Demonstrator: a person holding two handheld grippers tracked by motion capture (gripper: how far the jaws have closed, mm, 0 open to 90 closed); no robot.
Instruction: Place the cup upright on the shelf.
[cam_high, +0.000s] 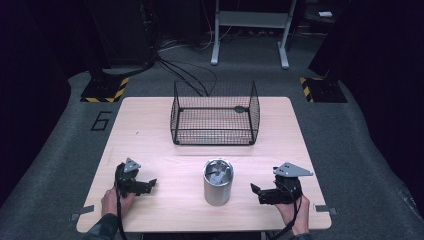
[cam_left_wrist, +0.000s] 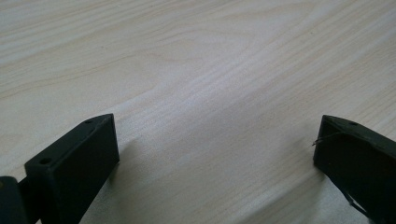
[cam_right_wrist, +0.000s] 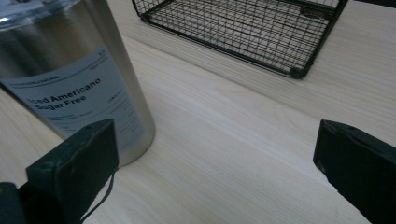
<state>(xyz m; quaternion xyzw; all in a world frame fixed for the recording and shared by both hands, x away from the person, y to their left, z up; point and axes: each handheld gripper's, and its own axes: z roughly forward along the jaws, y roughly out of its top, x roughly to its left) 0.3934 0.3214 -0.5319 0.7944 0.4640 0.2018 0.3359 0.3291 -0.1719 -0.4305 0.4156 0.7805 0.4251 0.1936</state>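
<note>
Steel cup (cam_right_wrist: 79, 70) label: "Iced Americano Sugar Free"; small print unreadable. Floor (cam_high: 55, 150) marked "6" (cam_high: 101, 121).

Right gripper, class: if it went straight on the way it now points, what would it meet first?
Probably bare light wooden table: the open right gripper points between the silver metal tumbler and the black wire basket; the tumbler is close beside that line.

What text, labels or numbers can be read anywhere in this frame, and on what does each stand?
"Iced Americano" on the grey label of the metal cup; the first letter is partly cut off.
"Sugar Free" on the same label, just below.
"6" marked on the grey floor left of the table.
The small lines above and beside these words on the label are too small to read.
The wire basket bears no readable text.
</note>
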